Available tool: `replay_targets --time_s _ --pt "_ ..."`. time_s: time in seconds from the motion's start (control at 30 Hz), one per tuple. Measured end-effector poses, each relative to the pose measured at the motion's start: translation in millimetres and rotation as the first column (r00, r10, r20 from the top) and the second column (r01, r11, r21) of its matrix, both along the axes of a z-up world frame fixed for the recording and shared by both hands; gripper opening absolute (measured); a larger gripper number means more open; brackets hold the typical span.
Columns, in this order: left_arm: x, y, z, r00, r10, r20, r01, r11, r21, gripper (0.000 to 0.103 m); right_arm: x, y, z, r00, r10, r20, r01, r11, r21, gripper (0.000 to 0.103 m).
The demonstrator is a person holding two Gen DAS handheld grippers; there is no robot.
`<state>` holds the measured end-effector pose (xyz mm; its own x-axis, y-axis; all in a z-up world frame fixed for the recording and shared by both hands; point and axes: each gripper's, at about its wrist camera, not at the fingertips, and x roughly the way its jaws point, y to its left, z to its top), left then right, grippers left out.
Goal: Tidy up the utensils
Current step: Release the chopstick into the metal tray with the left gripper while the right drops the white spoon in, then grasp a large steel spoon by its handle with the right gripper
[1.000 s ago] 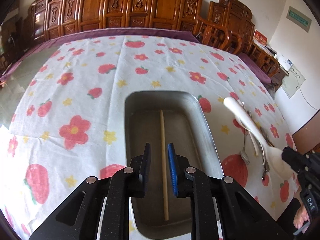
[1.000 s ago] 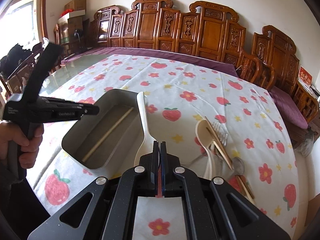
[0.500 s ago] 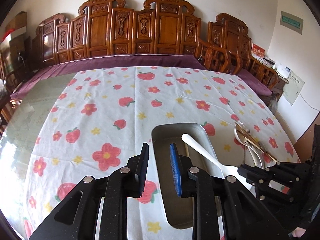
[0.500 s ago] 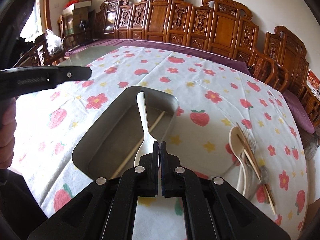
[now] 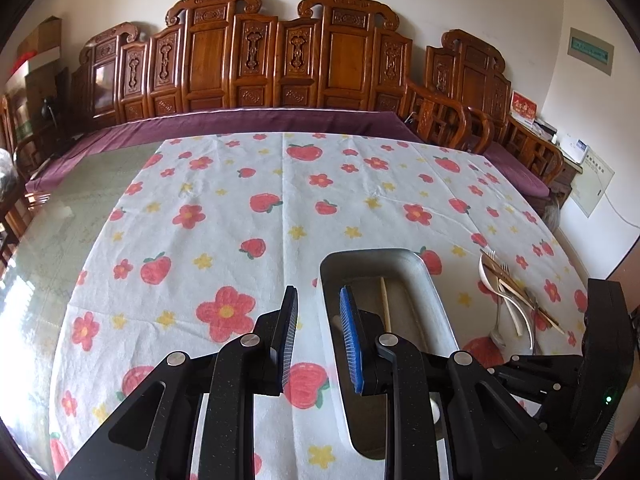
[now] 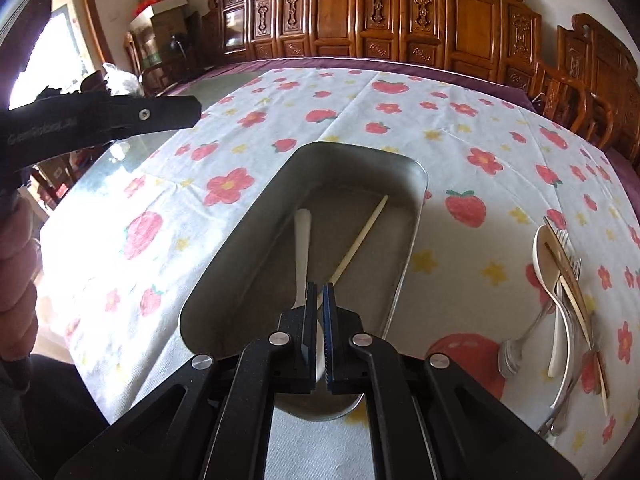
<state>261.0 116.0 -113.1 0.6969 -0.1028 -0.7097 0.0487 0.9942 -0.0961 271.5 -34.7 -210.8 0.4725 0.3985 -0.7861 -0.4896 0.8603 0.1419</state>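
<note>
- My right claw [image 6: 319, 336] hangs low over the near end of the metal tray [image 6: 416, 216], fingers pointing toward 12 o'clock. Its jaws are narrow with the white spoon [image 6: 302, 248] between them; whether the pads still press it I cannot tell.
- The spoon's handle runs toward 12 o'clock inside the tray, and a single chopstick [image 6: 360, 240] lies beside it, slanting toward 1 o'clock.
- My left claw [image 5: 318, 340] is held higher, jaws wide and holding nothing, straddling the tray's [image 5: 434, 292] left wall, with the flowered cloth on the surface [image 5: 224, 216] under its left finger.
- The right wrist view shows the spoon in the tray; the left wrist view shows only the chopstick [image 5: 385, 304] there, the rest being hidden behind the claw's own fingers.
- Both views catch the pile of remaining utensils [image 6: 560, 292] at 3 o'clock of the tray, well apart from it: white spoons, forks and chopsticks lying across each other [image 5: 516, 300].
- The right wrist view alone shows my left hand [image 6: 16, 264] at 9 o'clock, wrapped round the left claw's handle.
</note>
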Motion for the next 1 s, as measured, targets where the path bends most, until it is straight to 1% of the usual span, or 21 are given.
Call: replay_targets --time_s 0.07,0.2,0.27,0.3,0.37,0.4,0.53,0.57,0.6,0.73,0.8,0.87,1.0 --pt "0 -2 0 1.0 -0.003 0.001 0.003 1.0 -0.001 0.02 -4 -6 4 1.0 0.0 0.01 -0.001 1.0 0.013 0.005" --pt "0 -9 -1 1.0 -0.016 -0.001 0.016 1.0 -0.003 0.021 -16 -28 14 0.999 -0.007 0.047 0.006 1.0 0.005 0.005" --pt "0 -16 -2 1.0 -0.03 -0.002 0.03 1.0 -0.008 0.028 -21 -46 20 0.998 -0.023 0.065 0.024 1.0 -0.001 0.005" --pt "1 -21 -3 0.999 -0.039 -0.004 0.039 0.999 -0.004 0.029 -23 -55 24 0.997 -0.033 0.076 0.034 0.999 -0.003 0.005" --pt "1 -31 -3 0.998 -0.055 -0.002 0.055 0.998 -0.002 0.038 -26 -76 31 0.994 -0.054 0.094 0.054 0.999 -0.004 0.005" --pt "1 -34 -3 0.998 -0.061 0.0 0.061 0.998 -0.002 0.04 -26 -85 33 0.993 -0.063 0.101 0.064 0.998 -0.005 0.005" --pt "2 -52 -6 0.996 -0.088 -0.003 0.088 0.996 -0.004 0.041 -22 -132 38 0.985 -0.121 0.124 0.128 0.991 -0.045 0.005" --pt "2 -56 -7 0.996 -0.093 -0.005 0.093 0.996 -0.004 0.041 -20 -147 37 0.982 -0.142 0.128 0.151 0.987 -0.063 0.007" --pt "3 -60 -8 0.995 -0.097 -0.006 0.097 0.995 -0.003 0.041 -16 -157 34 0.979 -0.158 0.127 0.168 0.983 -0.073 0.011" --pt "2 -77 -13 0.993 -0.12 -0.011 0.12 0.993 0.001 0.041 -4 -201 19 0.965 -0.241 0.105 0.252 0.963 -0.101 0.015" --pt "2 -85 -15 0.991 -0.131 -0.012 0.131 0.991 0.006 0.041 3 -215 9 0.957 -0.278 0.077 0.285 0.954 -0.092 0.02" --pt "2 -91 -17 0.99 -0.14 -0.014 0.14 0.99 0.008 0.041 11 -225 -6 0.95 -0.31 0.046 0.313 0.946 -0.087 0.021" --pt "0 -99 -22 0.988 -0.153 -0.02 0.153 0.988 -0.001 0.041 23 -230 -34 0.937 -0.349 -0.013 0.347 0.934 -0.085 0.021"
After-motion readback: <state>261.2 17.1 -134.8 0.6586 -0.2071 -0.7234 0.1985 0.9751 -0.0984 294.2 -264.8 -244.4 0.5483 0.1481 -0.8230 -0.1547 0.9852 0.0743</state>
